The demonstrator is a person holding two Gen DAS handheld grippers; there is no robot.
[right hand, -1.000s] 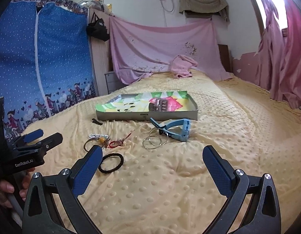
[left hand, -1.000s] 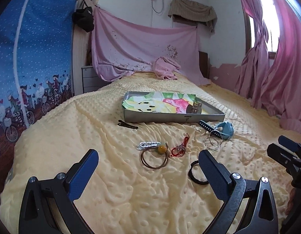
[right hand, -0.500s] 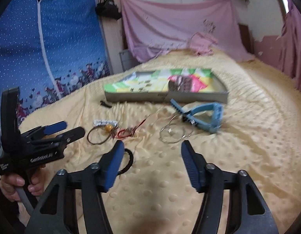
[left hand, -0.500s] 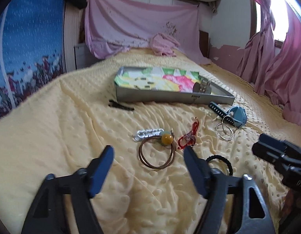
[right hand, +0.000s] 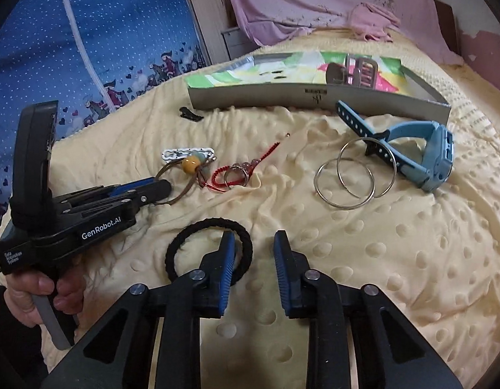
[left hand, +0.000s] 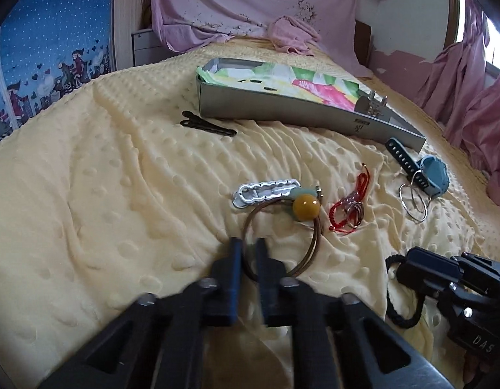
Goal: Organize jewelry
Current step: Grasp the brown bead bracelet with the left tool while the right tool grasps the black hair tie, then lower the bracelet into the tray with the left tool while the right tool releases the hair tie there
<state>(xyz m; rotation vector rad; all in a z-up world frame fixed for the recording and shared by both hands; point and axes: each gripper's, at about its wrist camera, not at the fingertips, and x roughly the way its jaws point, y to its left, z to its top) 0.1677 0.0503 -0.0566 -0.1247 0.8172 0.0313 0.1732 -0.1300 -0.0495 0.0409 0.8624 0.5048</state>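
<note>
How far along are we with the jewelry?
Done: one metal clasp piece sits in the tray. In hand: left gripper closed around the brown cord bracelet; right gripper open at the black hair tie. Left: silver clip, red bracelet, hoops, blue watch, black clip.

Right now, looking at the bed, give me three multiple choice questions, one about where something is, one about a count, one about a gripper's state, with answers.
1. Where does the metal clasp lie?
A. inside the grey tray
B. on the blanket by the watch
C. under the black hair tie

2. How many silver rings lie beside the blue watch?
A. one
B. two
C. four

3. What is the left gripper doing?
A. standing wide open above the tray
B. nearly shut around the brown cord bracelet
C. holding the watch

Answers: 1 A, it sits on the tray's coloured lining. 2 B, two overlapping hoops. 3 B, the cord passes between its narrow fingers.
</note>
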